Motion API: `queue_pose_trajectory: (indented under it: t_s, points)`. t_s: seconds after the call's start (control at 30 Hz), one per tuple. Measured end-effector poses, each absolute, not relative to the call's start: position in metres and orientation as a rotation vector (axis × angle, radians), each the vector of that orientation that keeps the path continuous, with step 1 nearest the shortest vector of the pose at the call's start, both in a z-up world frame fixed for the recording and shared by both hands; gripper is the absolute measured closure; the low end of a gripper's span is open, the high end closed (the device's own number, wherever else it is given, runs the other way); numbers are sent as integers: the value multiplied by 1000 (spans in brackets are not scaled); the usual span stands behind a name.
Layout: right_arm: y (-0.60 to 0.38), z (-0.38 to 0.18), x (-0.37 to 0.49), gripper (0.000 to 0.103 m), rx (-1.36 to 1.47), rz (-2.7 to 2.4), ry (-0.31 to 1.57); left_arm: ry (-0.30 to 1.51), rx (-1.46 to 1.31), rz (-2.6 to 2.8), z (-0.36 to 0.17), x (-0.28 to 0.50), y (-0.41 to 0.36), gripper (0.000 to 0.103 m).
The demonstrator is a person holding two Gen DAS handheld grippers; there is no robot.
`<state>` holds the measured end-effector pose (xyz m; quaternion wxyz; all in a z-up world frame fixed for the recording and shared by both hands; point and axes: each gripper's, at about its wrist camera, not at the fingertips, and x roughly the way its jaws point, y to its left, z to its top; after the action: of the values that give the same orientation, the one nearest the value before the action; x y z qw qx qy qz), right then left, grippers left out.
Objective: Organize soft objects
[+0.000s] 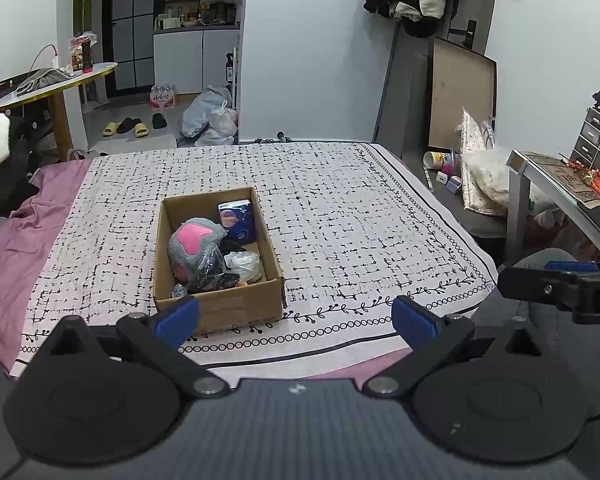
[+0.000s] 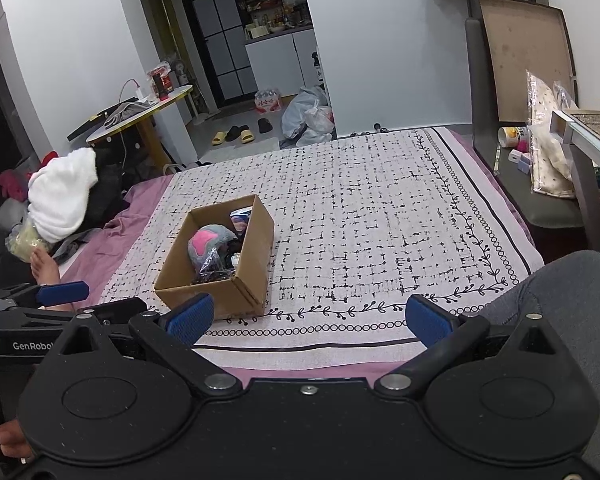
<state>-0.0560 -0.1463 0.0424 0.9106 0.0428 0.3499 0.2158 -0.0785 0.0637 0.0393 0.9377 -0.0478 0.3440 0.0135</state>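
An open cardboard box (image 1: 220, 308) stands on the patterned bed cover (image 1: 340, 220). In it lie a grey and pink plush toy (image 1: 194, 240), a blue packet (image 1: 238, 218), a clear plastic bag (image 1: 244, 264) and dark items. The box also shows in the right wrist view (image 2: 220, 296), with the plush (image 2: 208, 242) inside. My left gripper (image 1: 296, 320) is open and empty, just in front of the box. My right gripper (image 2: 306, 318) is open and empty, near the bed's front edge, to the right of the box.
A pile of white and dark clothes (image 2: 66, 200) lies at the bed's left side by a person's foot (image 2: 46, 266). A round table (image 1: 56, 84) stands at the left. A desk (image 1: 560, 184) and bags (image 1: 484, 176) stand at the right. My knee (image 2: 572, 292) is at the right.
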Motion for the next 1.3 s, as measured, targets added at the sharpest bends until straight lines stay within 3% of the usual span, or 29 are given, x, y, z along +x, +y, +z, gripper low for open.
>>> queue_pose_trajectory:
  t_s: [1.3]
  points:
    - [-145,42,-57,0,72,436,719,707,-105,33,37,-78,64,1]
